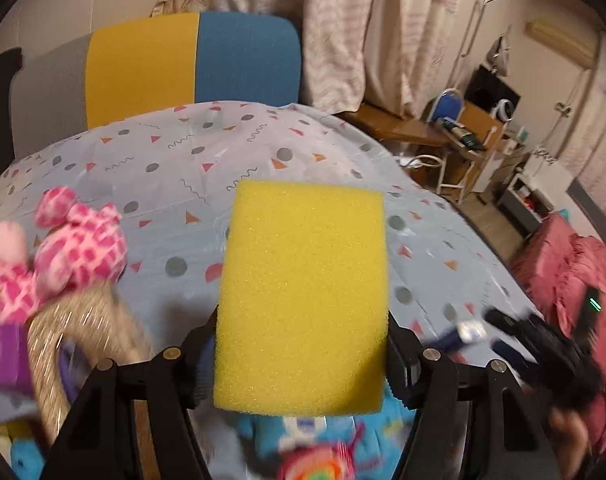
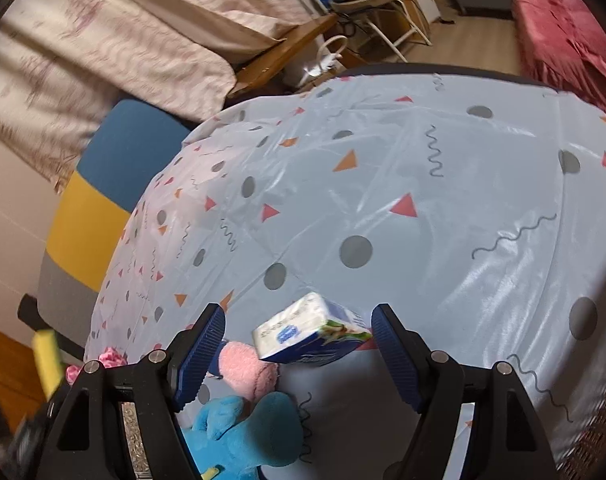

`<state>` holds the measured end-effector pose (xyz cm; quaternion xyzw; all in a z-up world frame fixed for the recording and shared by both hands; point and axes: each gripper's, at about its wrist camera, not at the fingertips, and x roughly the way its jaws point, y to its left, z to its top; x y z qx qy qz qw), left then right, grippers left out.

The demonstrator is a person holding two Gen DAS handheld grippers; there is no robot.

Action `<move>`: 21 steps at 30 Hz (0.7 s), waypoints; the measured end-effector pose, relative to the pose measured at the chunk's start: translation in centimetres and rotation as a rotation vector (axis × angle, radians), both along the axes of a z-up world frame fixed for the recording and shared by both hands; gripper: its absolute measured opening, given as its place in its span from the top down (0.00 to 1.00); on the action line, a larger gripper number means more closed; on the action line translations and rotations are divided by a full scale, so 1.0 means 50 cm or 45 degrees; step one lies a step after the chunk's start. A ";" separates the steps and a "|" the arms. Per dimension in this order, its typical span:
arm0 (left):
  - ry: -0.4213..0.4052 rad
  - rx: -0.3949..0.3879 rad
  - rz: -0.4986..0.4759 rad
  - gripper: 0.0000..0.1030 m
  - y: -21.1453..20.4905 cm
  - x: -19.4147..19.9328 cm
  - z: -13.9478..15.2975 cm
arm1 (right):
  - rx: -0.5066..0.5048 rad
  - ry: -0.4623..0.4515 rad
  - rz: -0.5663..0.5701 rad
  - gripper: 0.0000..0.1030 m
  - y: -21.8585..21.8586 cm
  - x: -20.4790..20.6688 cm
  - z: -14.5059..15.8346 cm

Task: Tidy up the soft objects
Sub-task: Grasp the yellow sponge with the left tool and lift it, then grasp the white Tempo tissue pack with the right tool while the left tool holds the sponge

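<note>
1. Over at the left of the table, a pink checked plush (image 1: 77,240) sits on the rim of a glittery basket (image 1: 83,320), likely the place where the soft things are being gathered.
2. Near the middle, the left gripper (image 1: 301,344) has its jaws partly closed on a yellow sponge (image 1: 303,296), pads pressing both long sides. The sponge is held clear above the patterned tablecloth (image 1: 163,168), apparently so it can be carried to the pile. It looks like a thick, porous, evenly yellow slab, barely dented by the grip.
3. Beneath it lie a blue plush (image 2: 239,432) and a pink fuzzy toy (image 2: 243,368), close to the near edge.
4. Further right, the right gripper (image 2: 299,356) stands wide open around a tilted tissue pack (image 2: 311,332). I cannot tell whether its right pad touches it.
</note>
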<state>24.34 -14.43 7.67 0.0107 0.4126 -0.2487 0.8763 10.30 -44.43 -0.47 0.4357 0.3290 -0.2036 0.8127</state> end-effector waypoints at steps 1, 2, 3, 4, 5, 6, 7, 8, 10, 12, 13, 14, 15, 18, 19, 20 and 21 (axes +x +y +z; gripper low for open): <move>-0.005 -0.009 -0.006 0.34 0.012 -0.016 0.009 | 0.010 0.005 -0.008 0.25 -0.003 -0.001 -0.004; -0.009 -0.028 -0.016 0.34 0.034 -0.049 0.014 | 0.018 0.012 -0.018 0.25 -0.006 -0.003 -0.007; -0.009 -0.037 -0.019 0.34 0.046 -0.068 0.016 | 0.022 0.020 -0.029 0.25 -0.009 -0.004 -0.009; -0.007 -0.046 -0.021 0.34 0.056 -0.088 0.016 | 0.023 0.028 -0.043 0.25 -0.012 -0.007 -0.011; -0.004 -0.059 -0.019 0.34 0.077 -0.118 0.014 | 0.024 0.030 -0.050 0.25 -0.013 -0.008 -0.012; -0.005 -0.063 -0.014 0.34 0.090 -0.134 0.012 | 0.018 0.033 -0.054 0.25 -0.013 -0.006 -0.012; -0.007 -0.065 -0.007 0.34 0.104 -0.153 0.010 | 0.015 0.038 -0.043 0.24 -0.011 -0.003 -0.013; -0.010 -0.069 0.001 0.34 0.122 -0.176 0.009 | 0.011 0.045 -0.031 0.24 -0.007 0.000 -0.013; -0.018 -0.077 0.023 0.34 0.158 -0.221 0.004 | -0.026 0.073 0.024 0.23 0.009 0.017 -0.011; -0.033 -0.066 0.044 0.34 0.187 -0.262 -0.004 | -0.099 0.119 0.080 0.21 0.027 0.036 -0.008; -0.031 -0.064 0.052 0.34 0.196 -0.273 -0.008 | -0.135 0.142 0.112 0.21 0.037 0.046 -0.007; -0.023 -0.064 0.065 0.34 0.212 -0.293 -0.018 | -0.164 0.163 0.134 0.21 0.044 0.052 -0.007; -0.019 -0.061 0.070 0.34 0.219 -0.304 -0.025 | -0.196 0.185 0.153 0.21 0.051 0.058 -0.007; 0.001 -0.039 0.090 0.34 0.240 -0.340 -0.056 | -0.265 0.250 0.193 0.21 0.065 0.072 -0.013; 0.028 -0.042 0.089 0.34 0.246 -0.350 -0.069 | -0.277 0.276 0.207 0.21 0.069 0.078 -0.018; 0.047 -0.043 0.089 0.34 0.250 -0.359 -0.079 | -0.283 0.297 0.221 0.21 0.071 0.083 -0.023; 0.070 -0.033 0.091 0.34 0.253 -0.371 -0.097 | -0.291 0.317 0.233 0.21 0.074 0.089 -0.028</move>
